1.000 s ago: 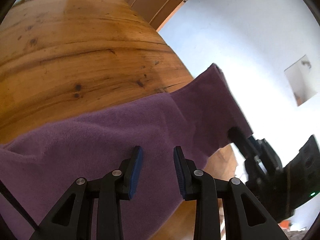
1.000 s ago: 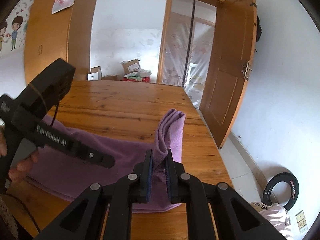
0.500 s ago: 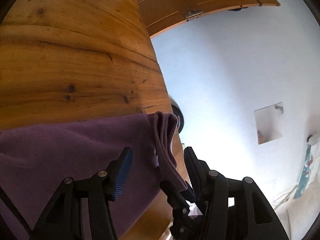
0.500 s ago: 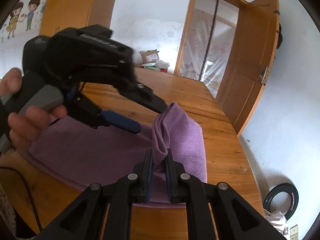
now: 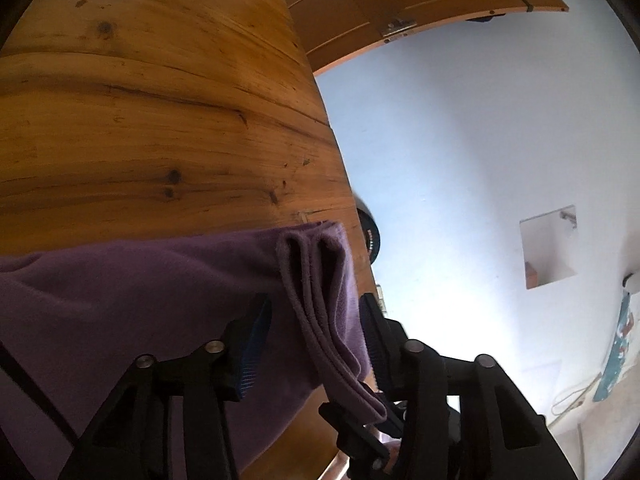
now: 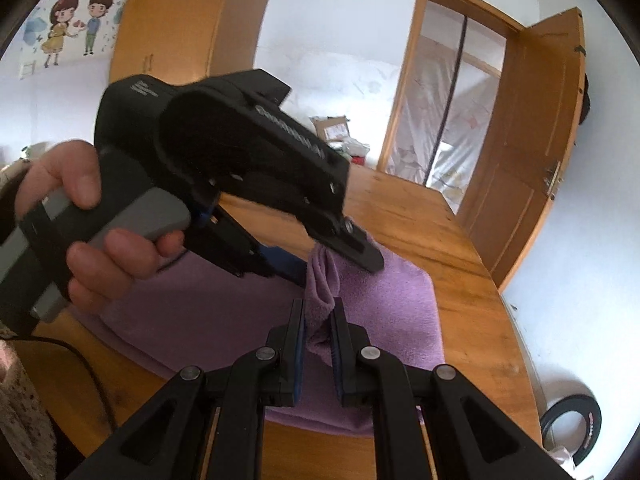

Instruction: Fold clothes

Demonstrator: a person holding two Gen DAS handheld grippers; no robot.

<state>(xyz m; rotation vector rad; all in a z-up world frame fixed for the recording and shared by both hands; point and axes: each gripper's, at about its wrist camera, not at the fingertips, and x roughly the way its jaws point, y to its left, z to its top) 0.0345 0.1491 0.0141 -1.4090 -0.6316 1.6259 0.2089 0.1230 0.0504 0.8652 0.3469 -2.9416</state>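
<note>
Here's the purple cloth (image 6: 240,312), spread across the near end of a wooden table (image 5: 160,128), with one gathered fold pulled up off the surface. The right gripper (image 6: 319,344) has its jaws clamped together on that raised fold, the fabric bunched tight between the blue pads. In the left wrist view the same layered edge (image 5: 320,312) hangs between the left gripper's (image 5: 316,344) jaws, which stand apart. Those jaws have just been closing in around it, yet a gap shows on the left side, and whether the right pad touches the fabric I cannot tell. From the right camera, a hand (image 6: 92,236) grips the grey handle of the left tool, whose upper finger (image 6: 352,248) lies against the top of the fold.

The tabletop is warm orange-brown planks, glossy, with dark knots and long grain cracks. The rest of the cloth lies flat, reaching close to the table's right edge. Beyond the far end sit cardboard boxes (image 6: 332,128) and clutter by a white wall. An open wooden door (image 6: 536,152) stands to the right, beside a doorway hung with clear plastic sheeting (image 6: 444,120). A tall wooden cupboard (image 6: 168,36) stands at the back left, with a cartoon sticker (image 6: 76,20) on the wall beside it. A black tyre (image 6: 572,424) lies on the floor at lower right.
</note>
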